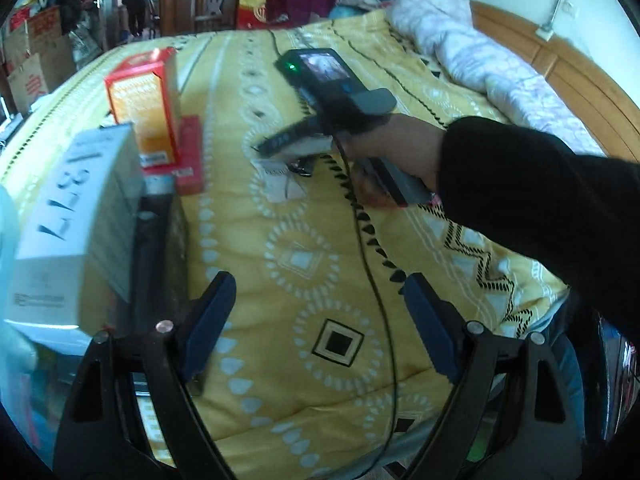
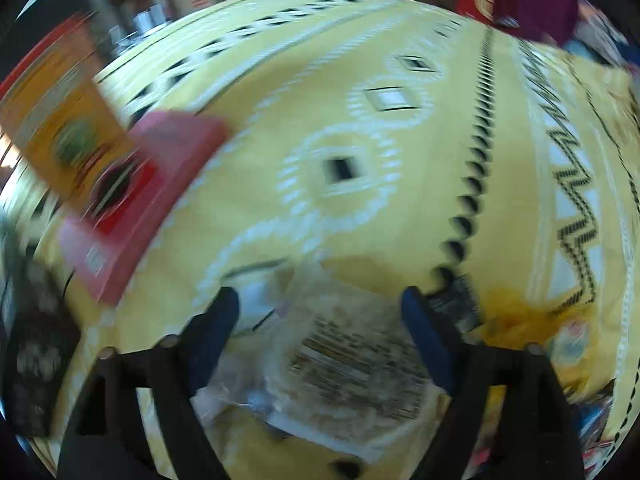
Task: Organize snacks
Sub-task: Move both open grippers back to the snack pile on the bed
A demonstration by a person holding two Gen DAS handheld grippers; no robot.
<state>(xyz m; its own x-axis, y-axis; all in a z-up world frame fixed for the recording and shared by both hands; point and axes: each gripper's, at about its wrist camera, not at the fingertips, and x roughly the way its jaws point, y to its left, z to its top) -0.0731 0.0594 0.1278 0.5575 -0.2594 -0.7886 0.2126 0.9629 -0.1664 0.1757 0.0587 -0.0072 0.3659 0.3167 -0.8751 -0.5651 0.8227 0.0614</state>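
Observation:
My left gripper is open and empty above the yellow patterned bedspread. To its left stand a white box, an orange box and a flat red box. My right gripper is open, its jaws on either side of a clear snack packet lying on the bedspread. In the left wrist view the right gripper hovers just over that packet. In the blurred right wrist view the orange box and red box are at the left.
A black cable runs across the bedspread. A pale rumpled quilt and wooden headboard lie at the far right. Cardboard boxes and clothes are piled beyond the bed. A dark packet and a yellow packet lie nearby.

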